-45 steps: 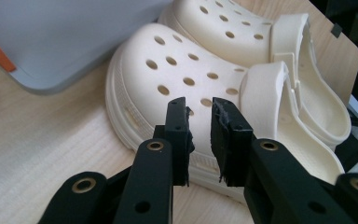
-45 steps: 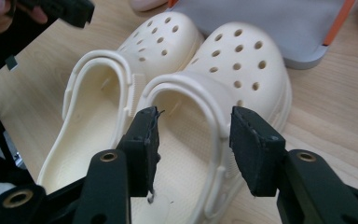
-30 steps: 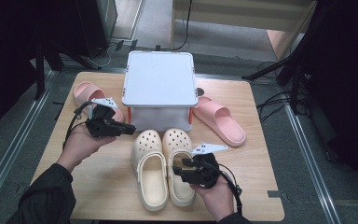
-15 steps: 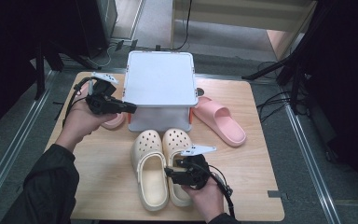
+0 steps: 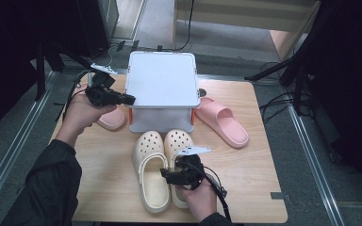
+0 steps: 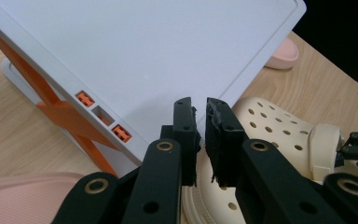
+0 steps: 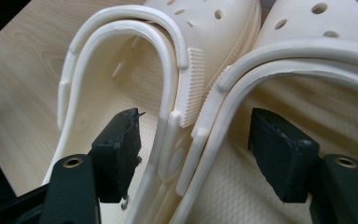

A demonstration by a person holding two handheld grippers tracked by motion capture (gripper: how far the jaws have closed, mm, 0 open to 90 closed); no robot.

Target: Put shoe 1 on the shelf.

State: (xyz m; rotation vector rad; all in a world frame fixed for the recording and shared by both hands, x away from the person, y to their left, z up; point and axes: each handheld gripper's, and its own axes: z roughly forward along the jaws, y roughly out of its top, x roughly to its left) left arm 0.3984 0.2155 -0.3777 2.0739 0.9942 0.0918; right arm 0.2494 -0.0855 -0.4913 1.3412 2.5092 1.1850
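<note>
Left clog [image 5: 151, 176]: cream foam, holes across the toe, lies sole-down on the wooden table, toe toward the white box, heel toward me.
Right clog [image 5: 178, 143]: same cream foam and toe holes – pressed side to side against its twin, same heading.
Straps: each heel strap is swung forward over the opening; on the left clog [image 7: 121, 70] the strap's ribbed end sits at the inner wall.
Inner walls: the two adjoining walls touch, and they stand between my right pads – one pad inside each clog, neither pressing.
Right clog [image 7: 307, 93] footbed: finely pebbled, empty.
Pair's place: front middle of the table, just before the box.
</note>
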